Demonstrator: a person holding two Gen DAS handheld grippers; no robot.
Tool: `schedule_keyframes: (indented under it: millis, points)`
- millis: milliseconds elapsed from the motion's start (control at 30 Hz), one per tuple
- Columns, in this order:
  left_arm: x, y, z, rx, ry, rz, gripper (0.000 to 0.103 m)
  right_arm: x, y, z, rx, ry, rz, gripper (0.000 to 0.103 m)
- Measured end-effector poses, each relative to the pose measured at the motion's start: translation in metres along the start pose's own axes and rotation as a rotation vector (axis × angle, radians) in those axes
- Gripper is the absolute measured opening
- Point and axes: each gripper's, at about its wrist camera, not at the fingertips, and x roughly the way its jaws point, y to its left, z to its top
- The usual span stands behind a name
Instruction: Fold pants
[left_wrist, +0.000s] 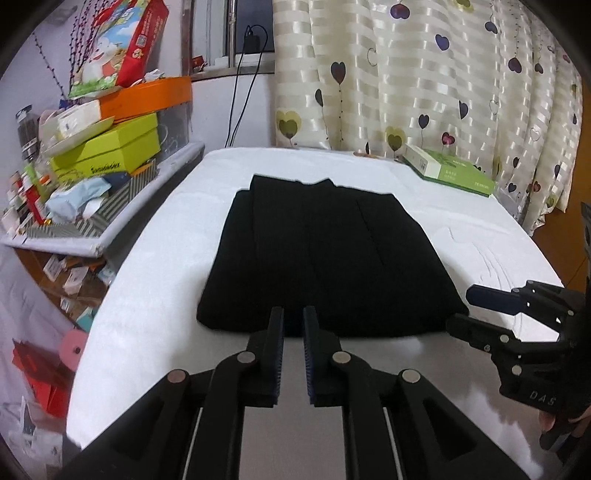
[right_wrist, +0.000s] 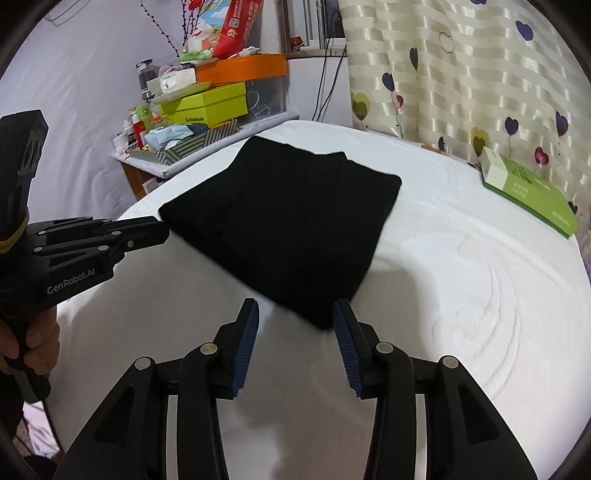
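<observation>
The black pants (left_wrist: 325, 254) lie folded into a flat rectangle on the white bed (left_wrist: 155, 288); they also show in the right wrist view (right_wrist: 288, 225). My left gripper (left_wrist: 293, 321) sits at the middle of the fold's near edge, its jaws a narrow gap apart with nothing between them. It shows at the left of the right wrist view (right_wrist: 162, 232), by the fold's left corner. My right gripper (right_wrist: 295, 314) is open and empty, just short of the fold's near right corner. It shows at the right of the left wrist view (left_wrist: 463, 310).
A green and white box (left_wrist: 447, 170) lies at the bed's far right, in front of a heart-print curtain (left_wrist: 424, 74). A cluttered shelf (left_wrist: 92, 177) with stacked boxes stands along the bed's left side. White bed surface (right_wrist: 480, 295) spreads right of the pants.
</observation>
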Motion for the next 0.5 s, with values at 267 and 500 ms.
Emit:
schedule_keyframes:
  millis: [267,500]
  points:
    - [-0.021,-0.019,-0.024,-0.045,0.004,0.018,0.024,-0.006,0.003,-0.018,0.005,0.015,-0.004,0.043]
    - [-0.007,-0.026,-0.037,-0.025,0.038,0.075,0.024,0.010,0.004,-0.020,0.003,0.056,-0.003,0.043]
